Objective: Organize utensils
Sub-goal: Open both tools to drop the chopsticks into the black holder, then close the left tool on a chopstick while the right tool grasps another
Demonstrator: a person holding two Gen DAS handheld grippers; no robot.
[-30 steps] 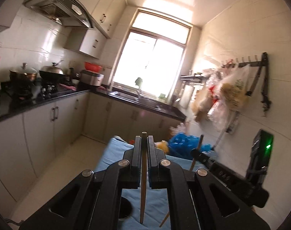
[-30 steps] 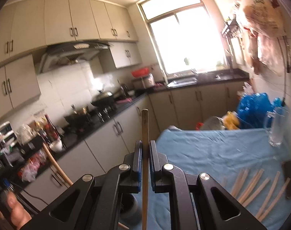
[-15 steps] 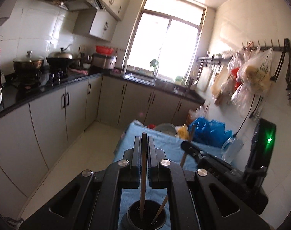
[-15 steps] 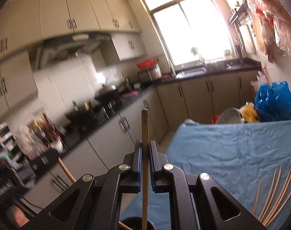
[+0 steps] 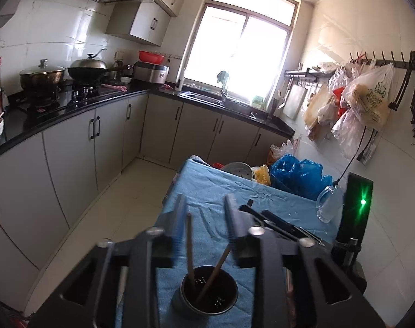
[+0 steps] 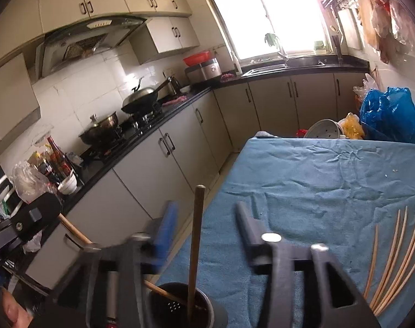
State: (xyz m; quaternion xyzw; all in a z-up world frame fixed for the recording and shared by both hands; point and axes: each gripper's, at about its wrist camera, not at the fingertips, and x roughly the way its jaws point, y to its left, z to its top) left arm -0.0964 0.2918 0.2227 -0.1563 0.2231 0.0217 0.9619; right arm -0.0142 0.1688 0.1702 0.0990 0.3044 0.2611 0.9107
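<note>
- Two chopsticks stand in the dark perforated utensil cup (image 5: 207, 292), nearest item in both wrist views; cup sits on blue cloth (image 5: 215, 191) at the near table edge.
- Left gripper (image 5: 203, 213): fingers apart, jaws have just been opening. One chopstick (image 5: 189, 246) rises upright between them, close to the left finger, no pad pressing on it; lower end is in the cup.
- Second chopstick (image 5: 218, 265) leans right in the cup, top end near the left gripper's right finger; contact can't be told.
- Right gripper (image 6: 204, 218): fingers wide apart, jaws likewise just been opening. Darker chopstick (image 6: 196, 235) stands free between them, touching neither pad, foot in the cup (image 6: 180, 306).
- Right view also shows the other chopstick (image 6: 163, 291) slanting out of the cup twd the left gripper body at lower left.
- Loose chopsticks (image 6: 393, 259), several, lie fanned on the cloth to the right of the right gripper, apart from the cup.
- Mid table, right side: clear glass jug (image 5: 327, 205) next to black unit w/ green light (image 5: 356, 210).
- Far table end: blue plastic bag (image 5: 297, 175), yellow bag, metal steamer insert (image 5: 238, 169).
- Beyond: grey base cabinets, black counter, wok (image 5: 88, 69) and pot on hob, sink under window, bags hung on wall hooks.
</note>
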